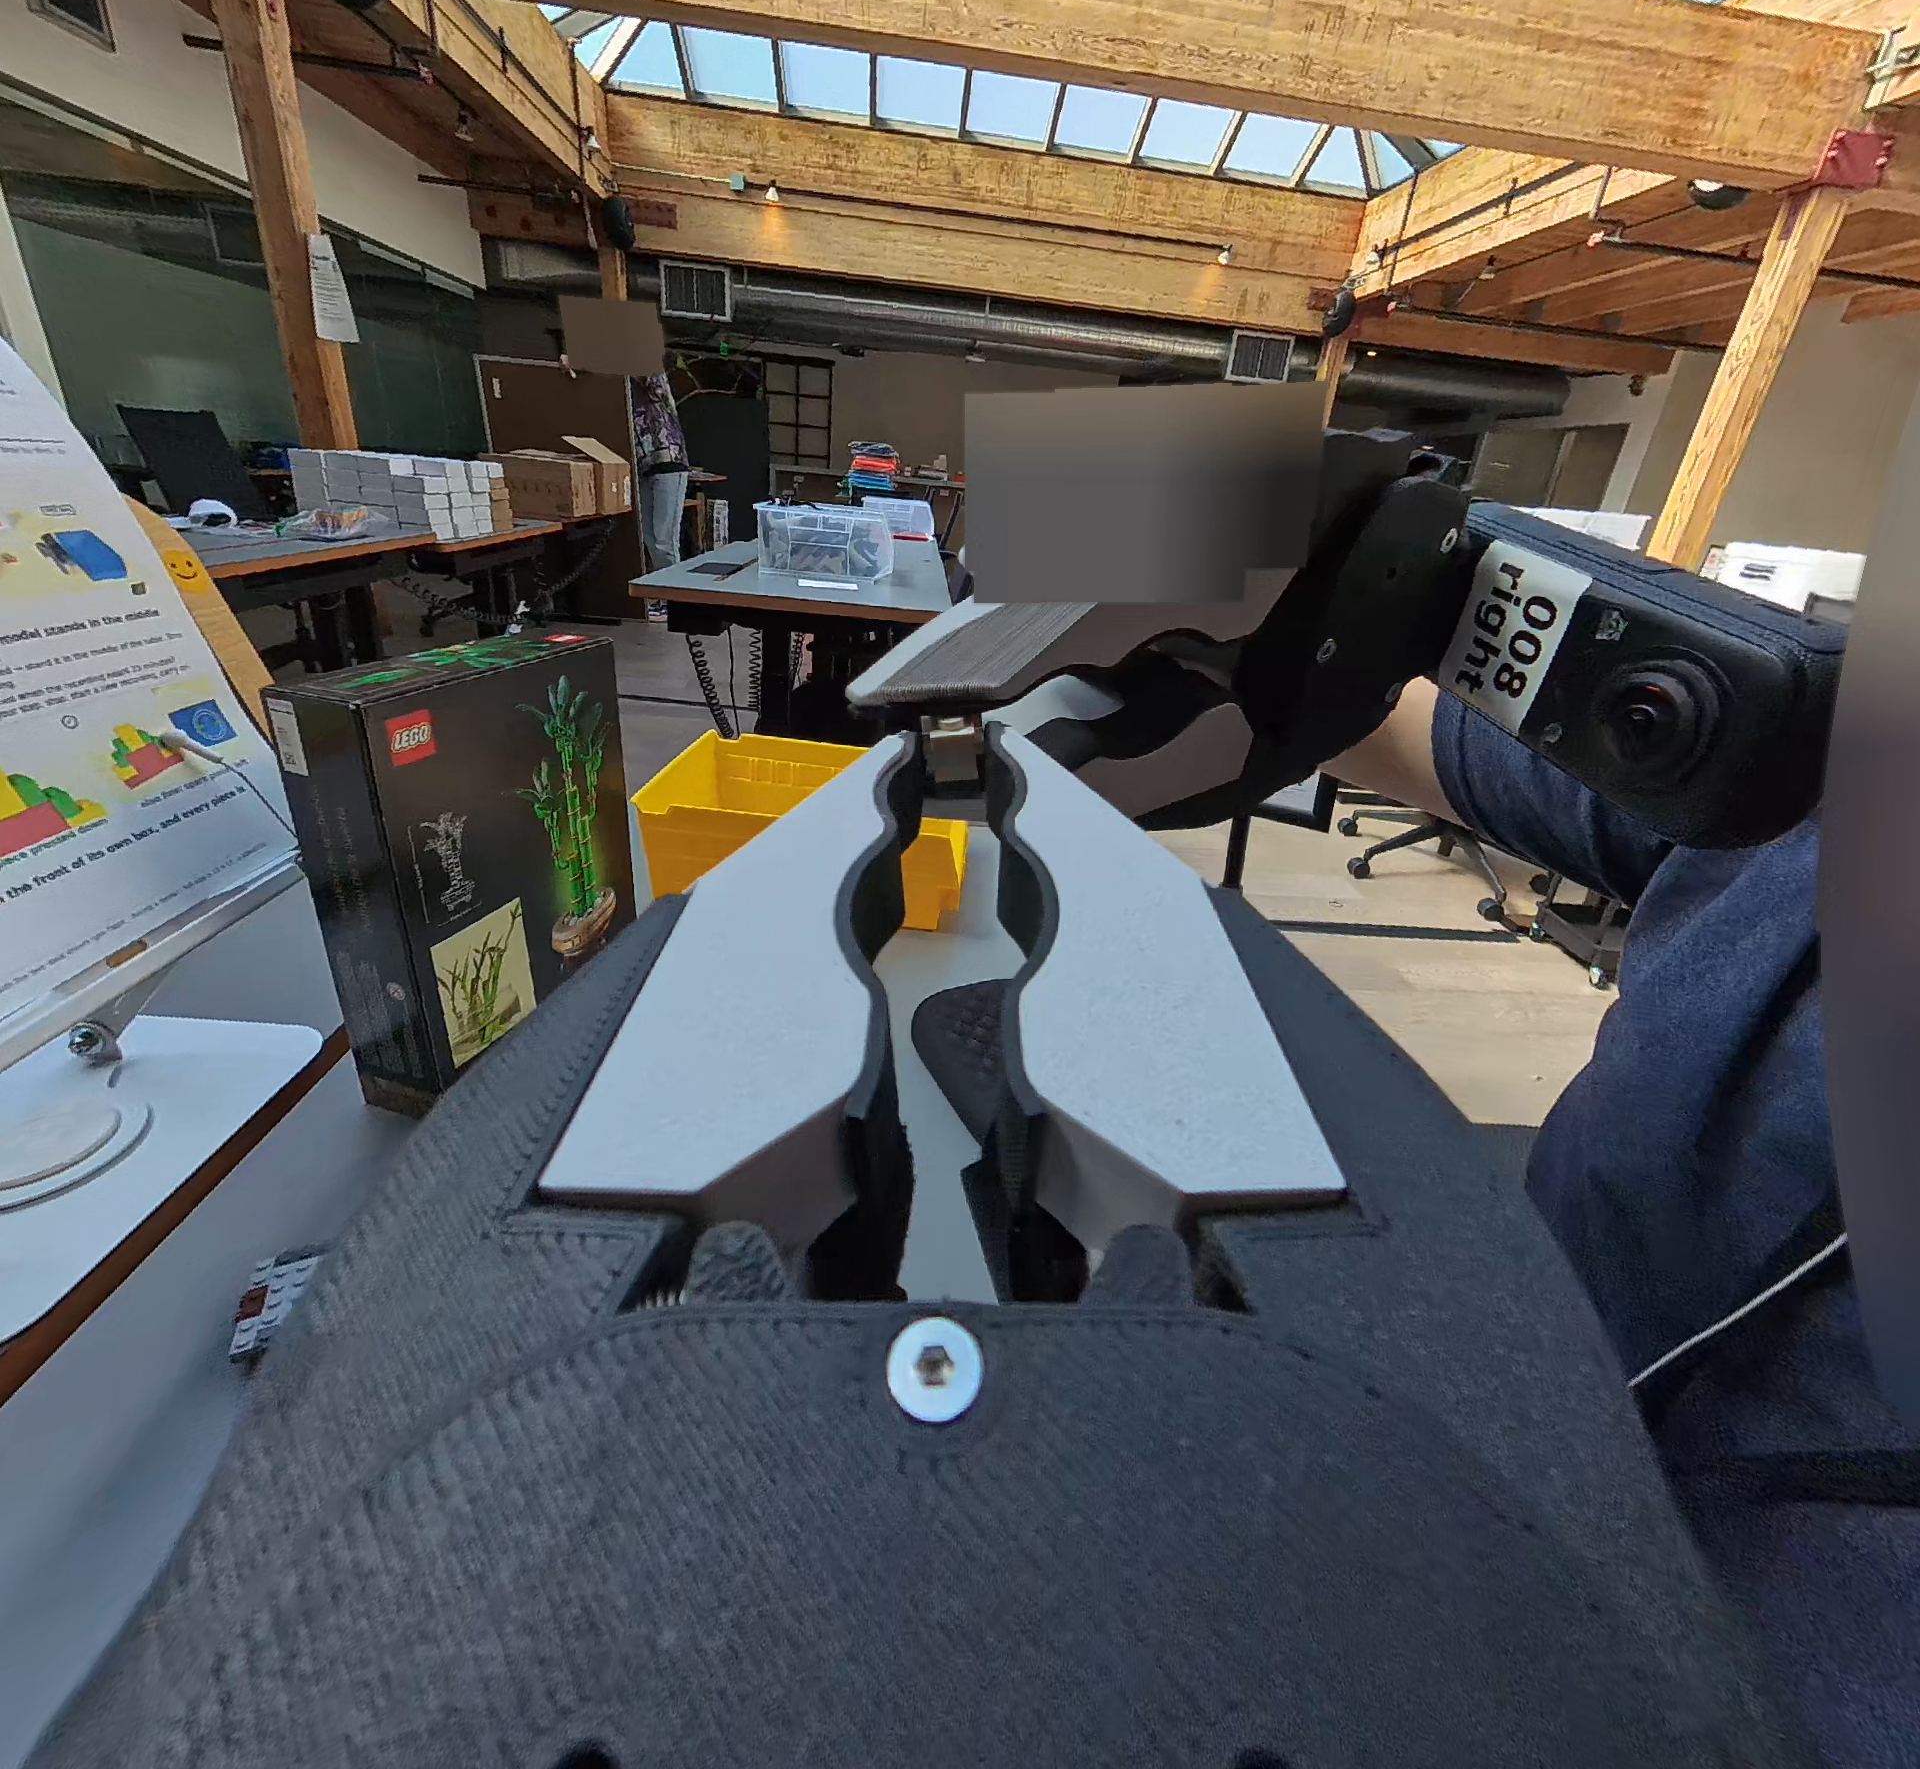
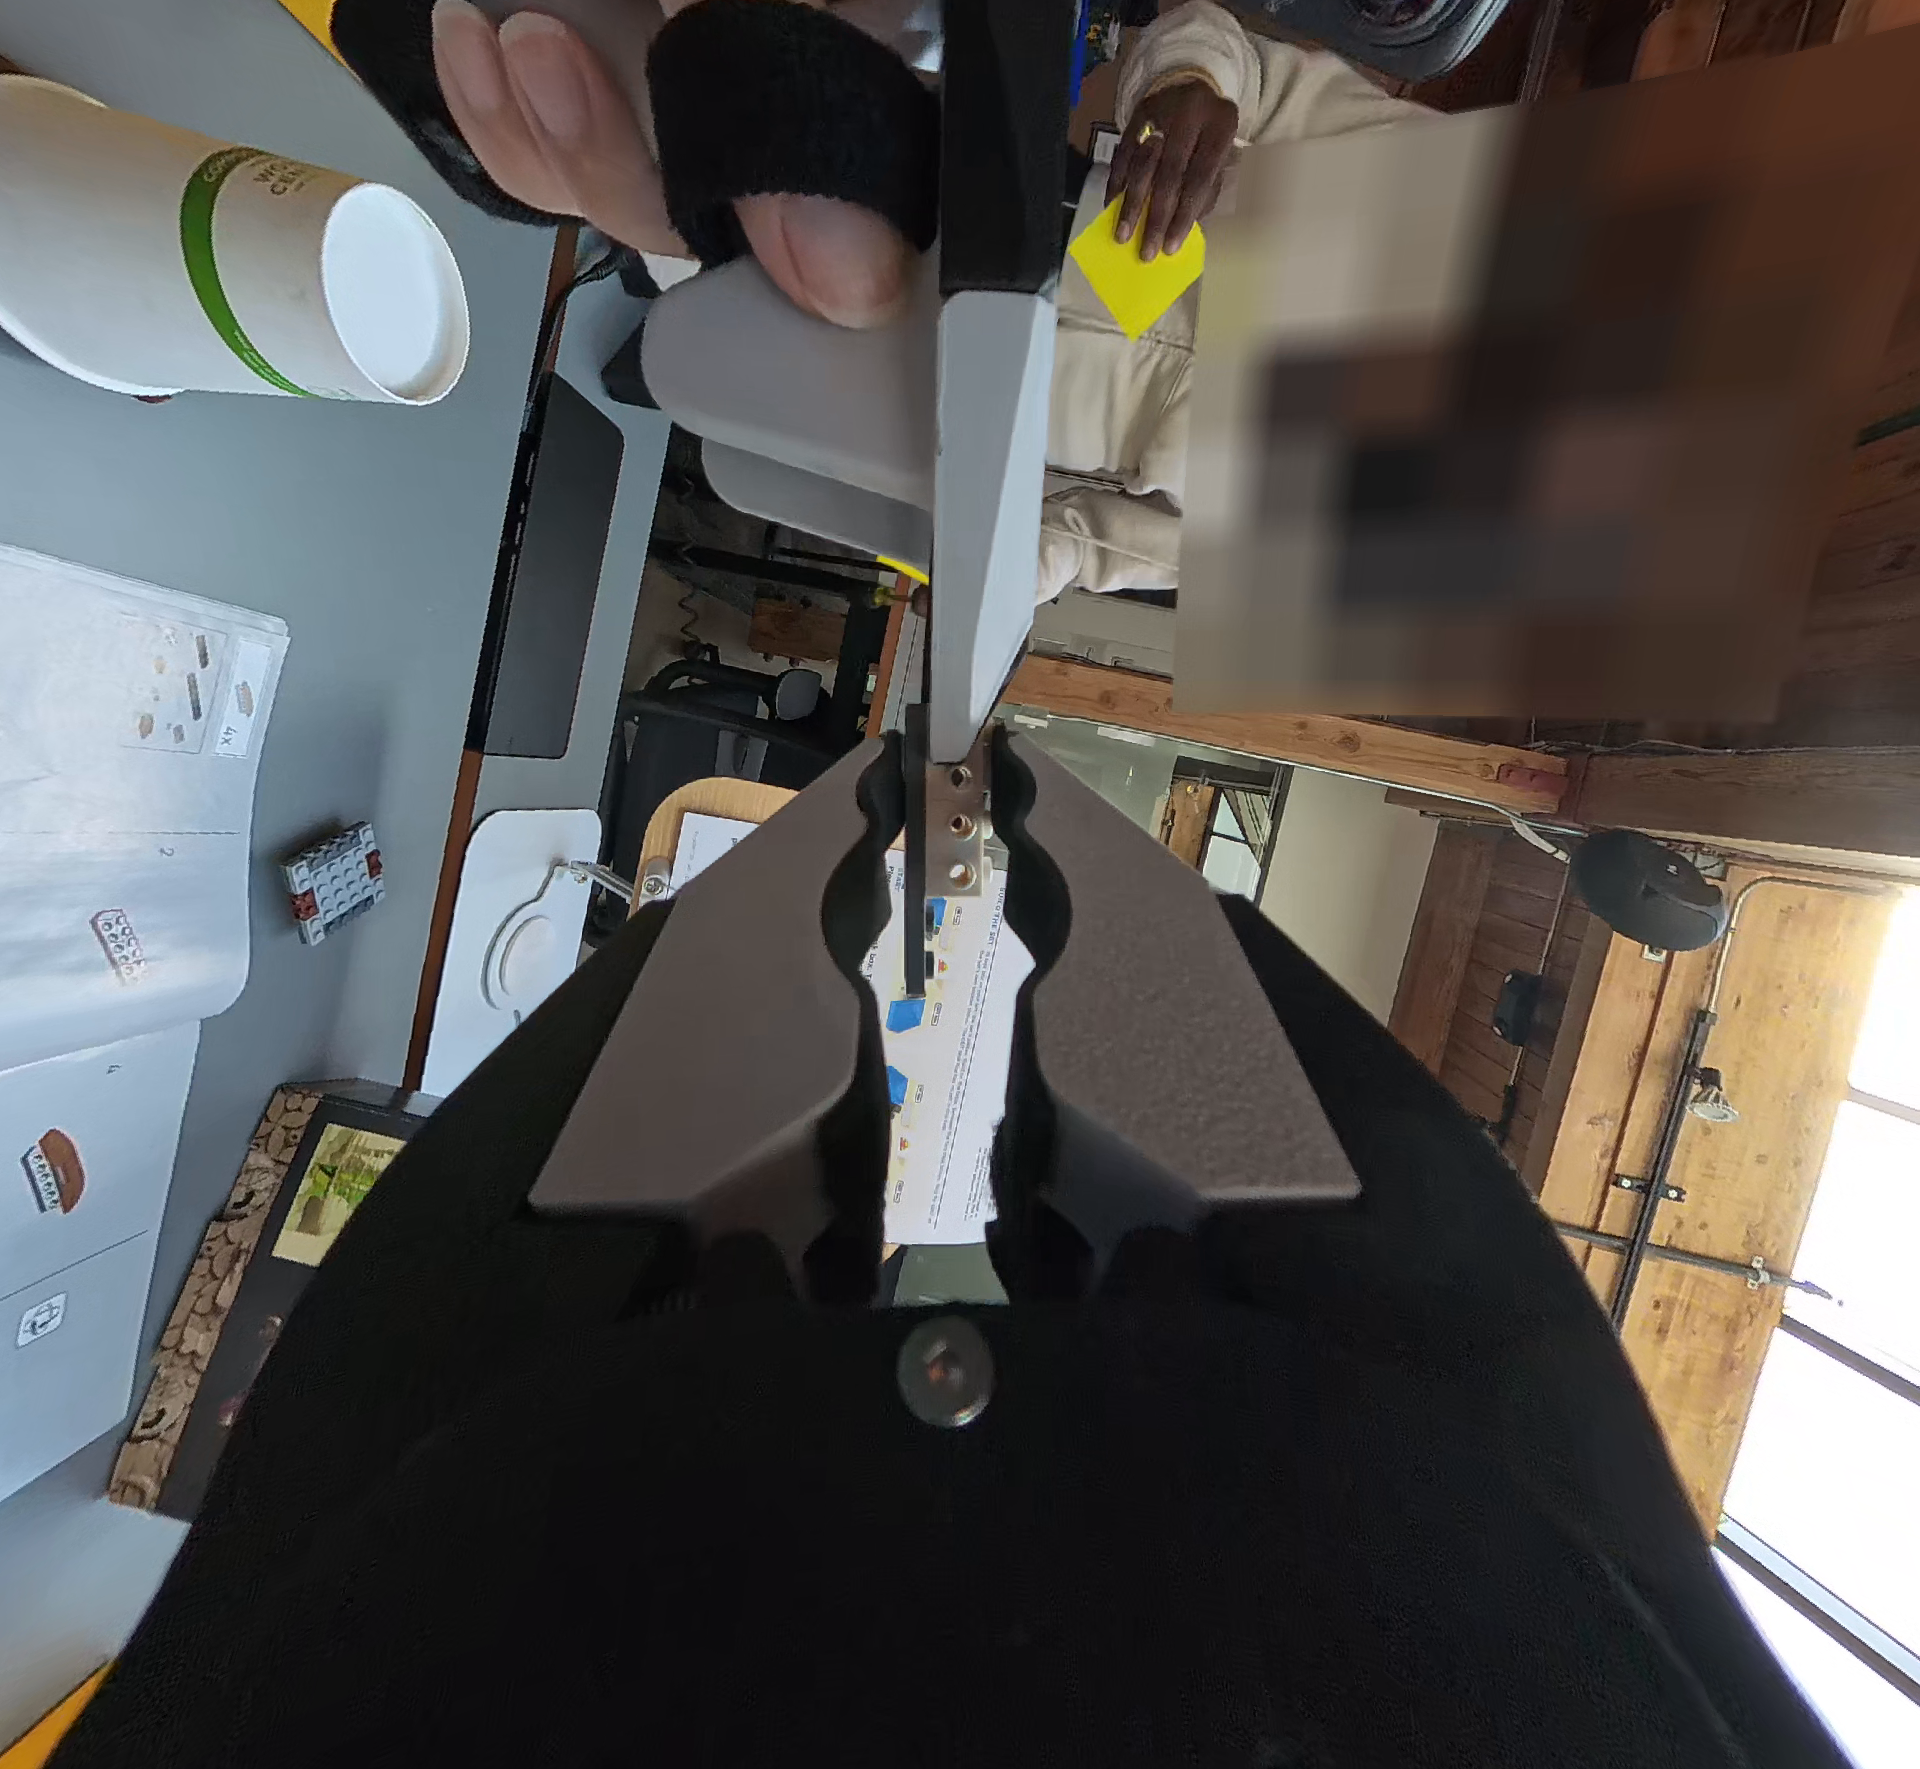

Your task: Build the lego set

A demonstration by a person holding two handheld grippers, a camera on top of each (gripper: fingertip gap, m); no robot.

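Observation:
My left gripper (image 1: 951, 748) is shut on a small tan lego piece (image 1: 951, 755) held up in the air. My right gripper (image 2: 943, 763) grips the same piece from the other side. In the right wrist view it is a tan studded brick (image 2: 961, 826) with a thin black plate (image 2: 914, 878) along it. The left gripper's finger (image 2: 987, 493) comes down onto the brick's end. The right gripper's finger (image 1: 977, 654) lies just above my left tips. A small grey and red lego assembly (image 2: 332, 878) lies on the grey table (image 2: 312, 524).
The black lego box (image 1: 457, 846) stands at the left, with a yellow bin (image 1: 748, 794) behind it. An instruction sheet on a stand (image 1: 104, 732) is at far left. An open booklet (image 2: 114, 784) and a paper cup (image 2: 239, 265) are on the table. A person in a cream top (image 2: 1122, 431) is beyond. My left and right fingertips are right by each other.

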